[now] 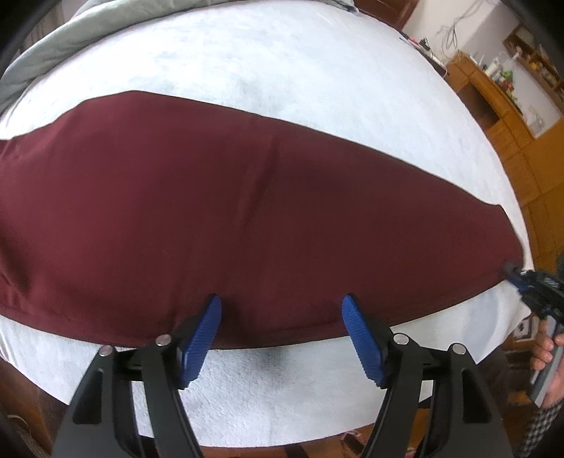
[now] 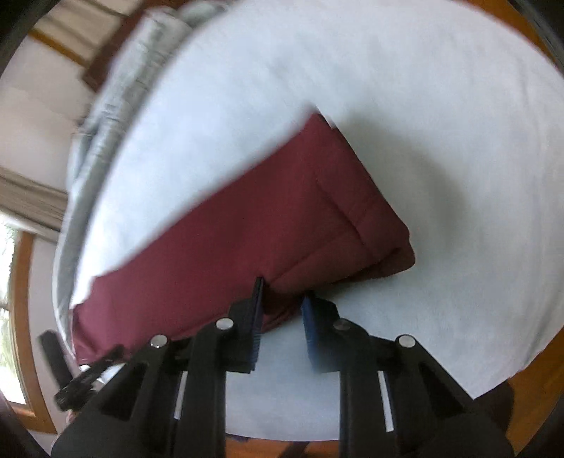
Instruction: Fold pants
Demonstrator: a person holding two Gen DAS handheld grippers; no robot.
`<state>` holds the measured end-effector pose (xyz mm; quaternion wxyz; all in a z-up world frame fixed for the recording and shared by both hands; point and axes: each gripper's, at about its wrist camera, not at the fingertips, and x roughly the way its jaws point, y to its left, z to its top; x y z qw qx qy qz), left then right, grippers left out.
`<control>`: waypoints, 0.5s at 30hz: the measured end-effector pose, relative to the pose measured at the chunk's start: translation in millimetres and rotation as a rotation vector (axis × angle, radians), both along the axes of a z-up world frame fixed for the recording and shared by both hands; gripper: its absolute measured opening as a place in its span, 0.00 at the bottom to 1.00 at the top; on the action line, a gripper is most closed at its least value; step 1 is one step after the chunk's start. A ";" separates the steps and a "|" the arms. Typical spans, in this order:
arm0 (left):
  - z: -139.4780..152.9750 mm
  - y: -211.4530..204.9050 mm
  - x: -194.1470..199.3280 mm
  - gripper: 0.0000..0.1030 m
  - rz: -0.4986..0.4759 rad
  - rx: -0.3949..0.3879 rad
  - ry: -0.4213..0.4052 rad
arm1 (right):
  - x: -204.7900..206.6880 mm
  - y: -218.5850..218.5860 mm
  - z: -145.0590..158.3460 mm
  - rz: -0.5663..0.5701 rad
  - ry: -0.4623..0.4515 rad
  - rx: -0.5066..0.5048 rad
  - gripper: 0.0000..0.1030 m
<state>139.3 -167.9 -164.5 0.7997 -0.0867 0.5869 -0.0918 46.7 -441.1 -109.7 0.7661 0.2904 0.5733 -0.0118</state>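
Note:
Dark maroon pants (image 1: pixel 246 211) lie flat across a white towel-covered table (image 1: pixel 282 60), folded lengthwise into one long band. My left gripper (image 1: pixel 282 317) is open, its blue pads straddling the near edge of the pants at mid-length. In the left wrist view my right gripper (image 1: pixel 528 282) sits at the pants' right end. In the right wrist view the pants (image 2: pixel 246 229) show a stitched hem end. My right gripper (image 2: pixel 282 299) is partly open, with the near edge of the cloth between its pads. That view is blurred.
A grey cloth (image 1: pixel 70 31) lies bunched at the far left of the table; it also shows in the right wrist view (image 2: pixel 105 116). Wooden cabinets (image 1: pixel 511 116) stand to the right. A window (image 2: pixel 10 317) is at the left.

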 end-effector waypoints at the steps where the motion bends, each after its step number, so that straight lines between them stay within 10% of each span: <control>1: 0.6 -2.5 0.8 0.73 -0.007 0.004 -0.001 | 1.2 -1.0 -8.5 -0.014 0.008 0.018 0.20; 9: 10.0 -8.3 6.6 0.73 -0.009 -0.021 0.008 | -21.8 -19.0 12.1 -0.021 -0.054 0.026 0.53; 15: 10.5 -21.4 7.8 0.74 -0.045 -0.028 0.012 | -28.5 -21.1 10.2 -0.057 -0.032 0.039 0.55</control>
